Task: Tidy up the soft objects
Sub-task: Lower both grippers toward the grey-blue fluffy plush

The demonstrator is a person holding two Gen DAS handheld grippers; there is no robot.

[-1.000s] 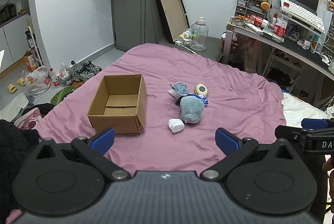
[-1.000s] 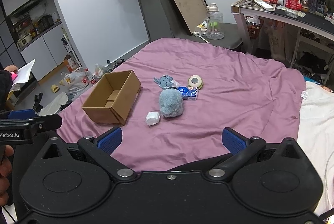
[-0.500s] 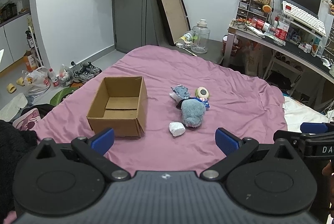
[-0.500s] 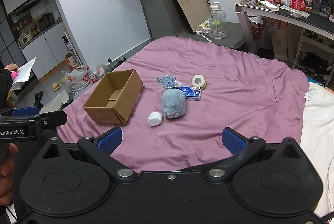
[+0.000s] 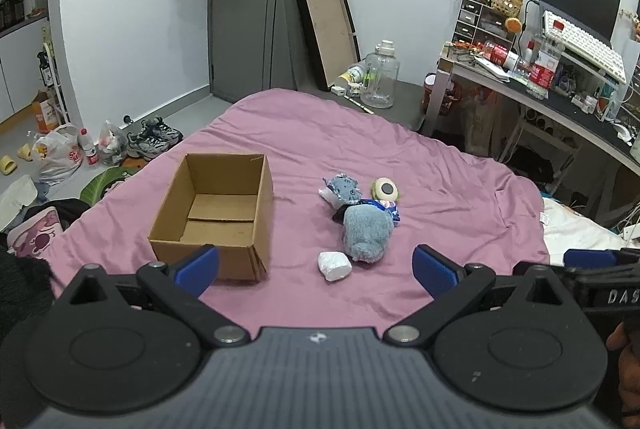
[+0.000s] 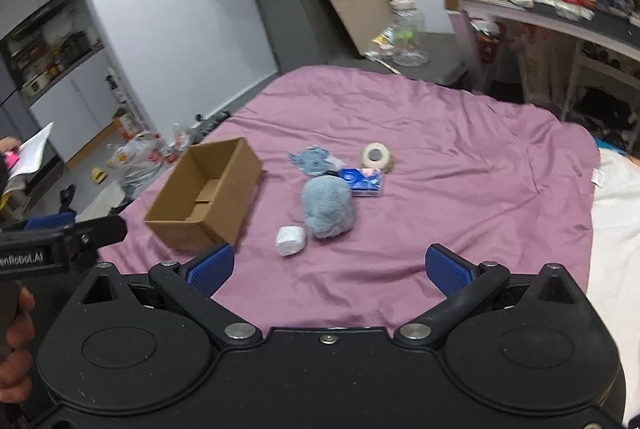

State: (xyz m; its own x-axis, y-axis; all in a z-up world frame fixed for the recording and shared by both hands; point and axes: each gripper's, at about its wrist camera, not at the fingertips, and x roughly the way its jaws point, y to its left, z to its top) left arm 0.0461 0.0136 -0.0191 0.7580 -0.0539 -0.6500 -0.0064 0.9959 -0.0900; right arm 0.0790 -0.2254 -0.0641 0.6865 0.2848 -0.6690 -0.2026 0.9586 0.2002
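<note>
An open, empty cardboard box stands on the purple bedspread. To its right lies a cluster: a fluffy blue-grey plush, a small white soft lump, a smaller blue plush, a blue packet and a round cream item. My left gripper is open, short of the white lump. My right gripper is open too, just short of the lump and big plush. Both hold nothing.
A cluttered desk stands right of the bed. A clear jug and a leaning frame are beyond the far edge. Bags and shoes litter the floor at left. White bedding lies to the right.
Both grippers have moved forward toward the bed, so the box and the soft items look nearer. The right wrist view is blurred by motion. Jaws stay open.
</note>
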